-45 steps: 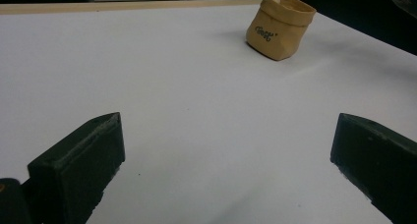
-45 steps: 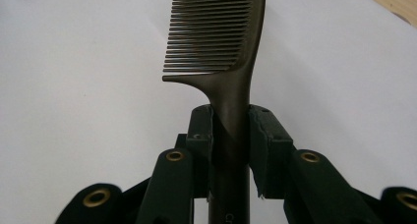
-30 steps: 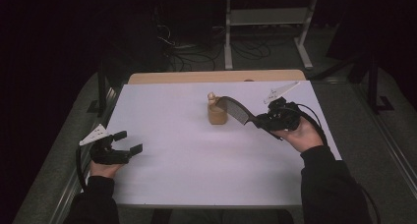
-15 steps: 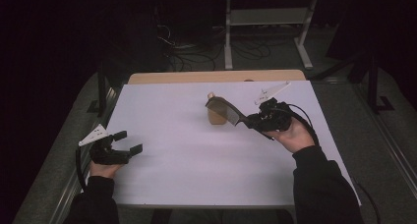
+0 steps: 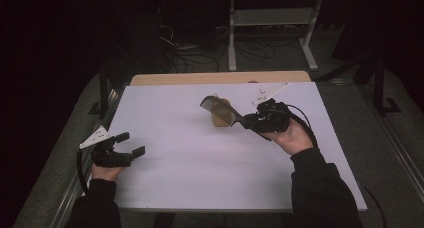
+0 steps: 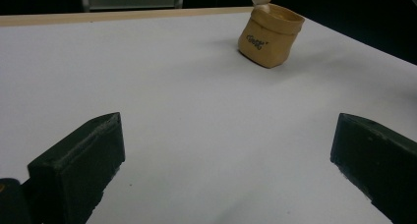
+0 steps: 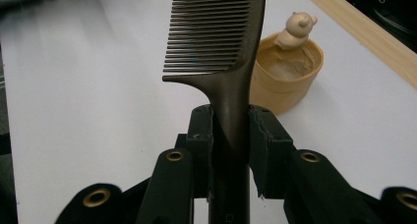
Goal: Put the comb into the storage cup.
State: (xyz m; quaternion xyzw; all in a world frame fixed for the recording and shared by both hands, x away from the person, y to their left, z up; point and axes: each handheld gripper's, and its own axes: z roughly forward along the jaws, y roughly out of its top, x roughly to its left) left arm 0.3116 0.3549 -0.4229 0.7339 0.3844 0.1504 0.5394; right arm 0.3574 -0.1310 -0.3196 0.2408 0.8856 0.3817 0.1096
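While the right gripper (image 5: 248, 121) hangs above the desk's (image 5: 190, 173) far right part, its jaws are clamped on the handle of a dark comb (image 5: 218, 108). Seen in the right gripper view, the comb (image 7: 220, 42) stands straight out from the jaws, handle pinched between both pads, teeth pointing to that view's left.

From above, the comb's toothed end lies over a tan pot (image 5: 220, 119) (shaped like a small sack); whether the two touch cannot be told. This pot (image 7: 285, 71) stands on the desk near the middle of its far edge, with a small bear figure (image 7: 297, 28) at its rim. Its mouth is open upward, and it leans slightly in the left gripper view (image 6: 269, 35).

At the desk's near left edge the left gripper (image 5: 131, 143) is held low, jaws wide apart with nothing between them. Bare white desk surface (image 6: 196, 116) shows between its two black jaws. Left gripper and pot are well apart.
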